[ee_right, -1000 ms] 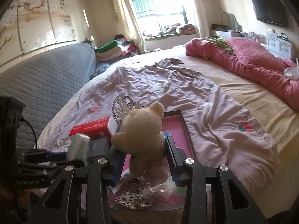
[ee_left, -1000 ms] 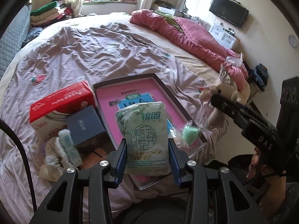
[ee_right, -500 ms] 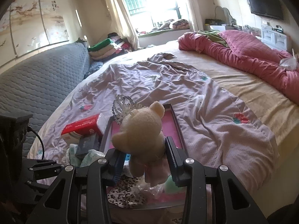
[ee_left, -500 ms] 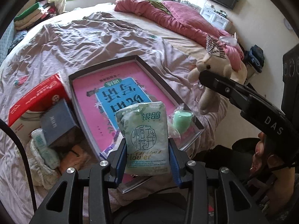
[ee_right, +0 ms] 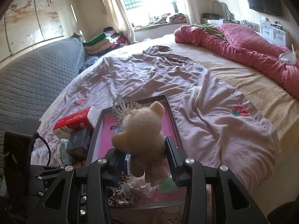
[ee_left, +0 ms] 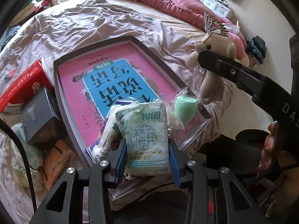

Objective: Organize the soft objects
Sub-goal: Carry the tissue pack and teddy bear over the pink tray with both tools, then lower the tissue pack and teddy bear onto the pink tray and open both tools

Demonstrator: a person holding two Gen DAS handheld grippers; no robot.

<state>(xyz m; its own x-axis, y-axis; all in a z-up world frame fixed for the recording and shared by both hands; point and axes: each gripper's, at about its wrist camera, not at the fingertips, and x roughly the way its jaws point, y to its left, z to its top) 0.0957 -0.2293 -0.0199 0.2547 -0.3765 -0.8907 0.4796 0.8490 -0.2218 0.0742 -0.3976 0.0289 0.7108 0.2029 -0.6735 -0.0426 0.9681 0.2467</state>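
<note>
My left gripper [ee_left: 147,149] is shut on a pale green tissue pack [ee_left: 144,136] printed "Gardenia Flower", held over the near end of a shallow dark-rimmed box [ee_left: 149,49] with a pink and blue book cover inside. A second white pack [ee_left: 104,138] and a bagged green sponge [ee_left: 185,108] lie in the box's near corner. My right gripper [ee_right: 143,158] is shut on a cream teddy bear [ee_right: 142,130] wearing a silver tiara [ee_right: 122,107], hanging above the same box [ee_right: 172,115]. In the left wrist view that bear [ee_left: 214,46] shows at the right, by the right gripper's finger [ee_left: 224,65].
Left of the box lie a red tissue box [ee_left: 20,85], a dark blue carton [ee_left: 40,115], small packs and an orange cloth [ee_left: 56,155]. A mauve sheet [ee_right: 149,71] covers the bed; a red quilt [ee_right: 243,43] is heaped far right. A person's hand [ee_left: 269,149] shows at the right.
Both grippers have sunk toward the box with their loads still held. The left one tilted further down, so the box and book now fill more of its view.
</note>
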